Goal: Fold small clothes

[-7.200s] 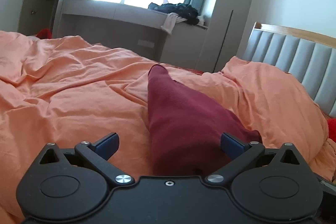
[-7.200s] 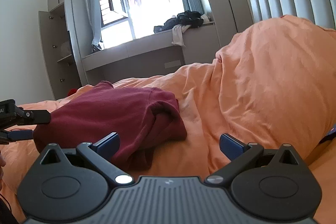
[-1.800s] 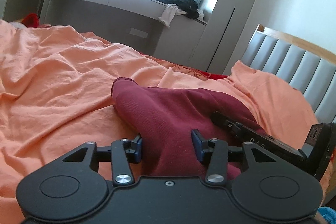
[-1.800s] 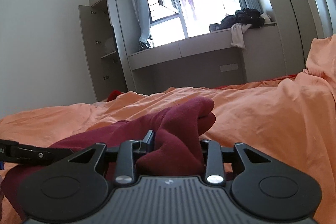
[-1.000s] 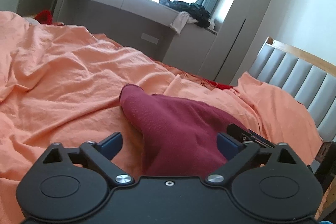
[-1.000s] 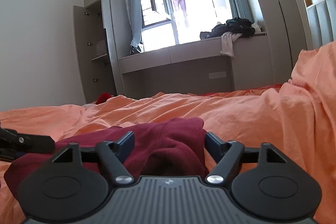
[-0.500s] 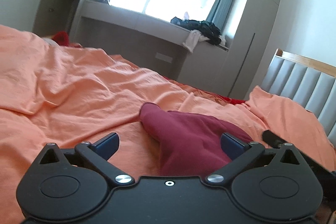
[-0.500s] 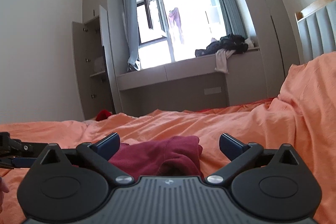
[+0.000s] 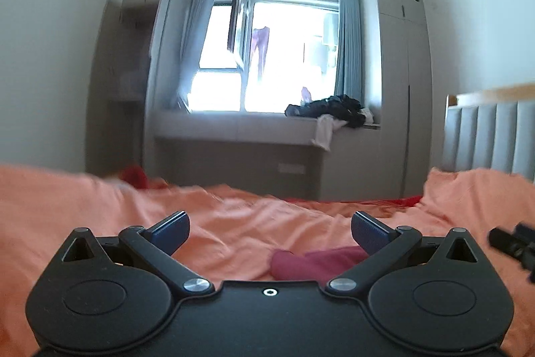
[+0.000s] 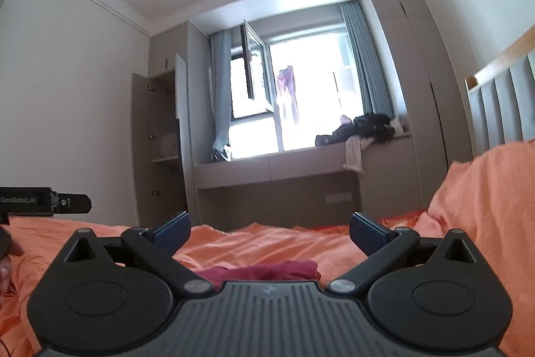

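Maroon garment (image 9: 314,263) lies low on the orange bed cover (image 9: 234,230), bunched into a compact bundle just beyond both cameras; only its top edge shows in either view, so how neat the fold is cannot be told. In the right wrist view the same garment (image 10: 267,271) sits just past the housing, between the two spread fingers but below them and untouched. Judging from the compact shape and both tools clear of the cloth, this piece looks folded and set down; whether more small clothes wait is not shown nearby.

Left gripper (image 9: 267,231) has its jaws spread wide, with nothing between the blue pads (image 9: 169,231). Right gripper (image 10: 269,231) is likewise fully spread and holds nothing. A dark tip of the right tool shows at the right edge of the left view.

Farther off, a window bench (image 10: 284,168) carries a dark pile of clothing (image 10: 361,127), and a grey padded headboard (image 9: 491,136) stands to the right.
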The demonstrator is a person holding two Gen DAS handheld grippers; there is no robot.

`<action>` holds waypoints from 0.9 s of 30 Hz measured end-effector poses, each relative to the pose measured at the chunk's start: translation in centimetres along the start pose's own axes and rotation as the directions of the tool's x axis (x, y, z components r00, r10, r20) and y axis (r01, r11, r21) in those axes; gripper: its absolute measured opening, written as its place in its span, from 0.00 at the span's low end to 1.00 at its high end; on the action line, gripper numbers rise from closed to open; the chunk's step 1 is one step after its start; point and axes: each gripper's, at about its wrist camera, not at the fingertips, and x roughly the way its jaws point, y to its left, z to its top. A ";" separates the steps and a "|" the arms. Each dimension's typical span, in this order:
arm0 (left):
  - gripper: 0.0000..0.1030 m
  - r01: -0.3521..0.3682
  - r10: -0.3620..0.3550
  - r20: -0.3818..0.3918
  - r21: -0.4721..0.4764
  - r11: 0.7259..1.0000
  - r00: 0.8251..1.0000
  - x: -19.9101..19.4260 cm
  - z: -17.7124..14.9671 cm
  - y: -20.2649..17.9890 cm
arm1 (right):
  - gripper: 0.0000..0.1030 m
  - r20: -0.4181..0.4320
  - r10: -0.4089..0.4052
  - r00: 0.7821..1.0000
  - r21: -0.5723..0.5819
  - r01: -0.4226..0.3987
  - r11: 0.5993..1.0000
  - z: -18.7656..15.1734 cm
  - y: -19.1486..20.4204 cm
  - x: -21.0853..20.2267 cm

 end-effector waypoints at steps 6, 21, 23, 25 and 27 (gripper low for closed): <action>1.00 -0.032 0.031 0.018 0.075 0.997 0.999 -4.9 1.5 -1.1 | 1.00 0.032 0.036 0.999 -0.024 -0.036 0.999 1.6 1.7 -2.9; 1.00 -0.038 0.039 -0.136 0.007 0.999 0.990 -12.0 -3.2 -2.4 | 1.00 -0.037 0.005 0.999 -0.034 -0.007 0.999 -0.2 3.1 -9.7; 1.00 -0.039 0.036 -0.161 -0.010 0.999 0.986 -12.3 -4.4 -2.3 | 1.00 -0.052 -0.010 0.999 -0.041 0.008 0.999 -0.8 3.2 -10.3; 1.00 -0.036 0.031 -0.185 -0.020 0.999 0.982 -12.0 -5.4 -2.2 | 1.00 -0.067 -0.023 0.998 -0.049 0.020 0.999 -1.4 3.4 -10.9; 1.00 -0.045 0.040 -0.196 -0.019 0.999 0.980 -12.0 -6.4 -2.2 | 1.00 -0.070 -0.033 0.997 -0.053 0.030 0.998 -2.0 3.5 -11.2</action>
